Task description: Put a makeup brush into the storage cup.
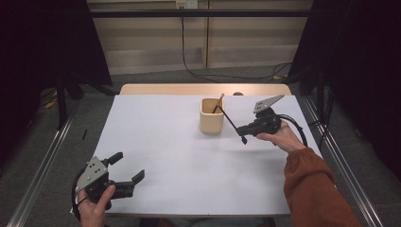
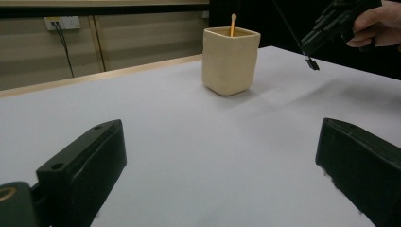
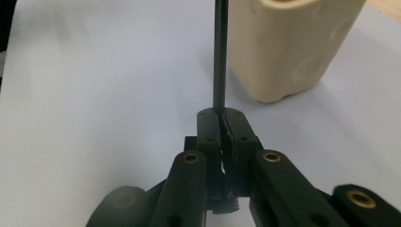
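No text, label, brand, number or sign can be read anywhere in these views.

Soft, even overhead light on the white table (image 1: 179, 142), dark surroundings, slightly blurred close-ups.

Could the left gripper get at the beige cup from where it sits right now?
Probably yes. The left gripper is open, holds nothing, and bare table lies between it and the cup. The right gripper, shut on a black rod, sits on the cup's other side.
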`<state>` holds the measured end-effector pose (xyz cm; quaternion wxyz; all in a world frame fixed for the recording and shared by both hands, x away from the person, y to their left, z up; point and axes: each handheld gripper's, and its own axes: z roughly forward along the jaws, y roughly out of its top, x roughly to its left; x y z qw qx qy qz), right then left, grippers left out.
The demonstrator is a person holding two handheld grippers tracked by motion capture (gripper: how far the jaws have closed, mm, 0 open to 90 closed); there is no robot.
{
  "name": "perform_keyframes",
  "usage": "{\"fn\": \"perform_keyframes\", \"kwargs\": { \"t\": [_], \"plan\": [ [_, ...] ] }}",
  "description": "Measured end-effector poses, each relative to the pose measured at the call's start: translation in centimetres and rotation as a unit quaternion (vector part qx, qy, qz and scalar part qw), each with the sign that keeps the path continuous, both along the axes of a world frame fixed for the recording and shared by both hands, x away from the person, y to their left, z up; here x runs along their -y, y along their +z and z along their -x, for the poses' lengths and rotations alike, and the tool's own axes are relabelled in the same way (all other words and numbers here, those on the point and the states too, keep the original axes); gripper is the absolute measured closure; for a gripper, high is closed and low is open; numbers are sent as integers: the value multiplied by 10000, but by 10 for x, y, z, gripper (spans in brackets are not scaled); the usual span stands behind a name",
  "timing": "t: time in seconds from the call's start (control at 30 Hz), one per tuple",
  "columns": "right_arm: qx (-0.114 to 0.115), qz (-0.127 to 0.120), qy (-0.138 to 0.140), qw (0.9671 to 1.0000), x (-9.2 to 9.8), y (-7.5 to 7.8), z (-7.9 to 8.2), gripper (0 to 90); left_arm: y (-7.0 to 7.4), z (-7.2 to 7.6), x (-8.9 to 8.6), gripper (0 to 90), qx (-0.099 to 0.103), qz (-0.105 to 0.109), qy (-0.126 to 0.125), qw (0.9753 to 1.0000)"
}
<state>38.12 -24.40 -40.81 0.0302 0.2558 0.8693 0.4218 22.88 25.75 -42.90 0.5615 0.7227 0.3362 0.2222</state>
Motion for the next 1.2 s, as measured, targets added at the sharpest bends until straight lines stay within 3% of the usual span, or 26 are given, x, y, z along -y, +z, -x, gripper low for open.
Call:
{"fn": "perform_keyframes", "kwargs": {
  "t": [0.1, 0.3, 0.6, 0.93, 1.1, 1.2],
  "plan": [
    [78, -93, -4, 9999, 1, 2, 2, 863, 0, 1, -1, 26, 13, -7, -11, 10000],
    [265, -509, -94, 9983, 3, 10, 8, 863, 0, 1, -1, 26, 0, -14, -10, 10000],
    [446, -1036, -283, 9932, 14, 12, 21, 864, 0, 4, -3, 26, 1, 41, 11, 10000],
    [523, -1172, -54, 9917, 12, 19, 37, 863, 1, 0, 1, 26, -25, 24, -1, 10000],
    [484, -1344, 75, 9897, 9, 24, 46, 863, 1, 2, 3, 26, -68, 62, -23, 10000],
    [452, -1316, 131, 9902, 7, 24, 51, 863, 2, 3, 1, 26, -32, 82, 9, 10000]
  ]
}}
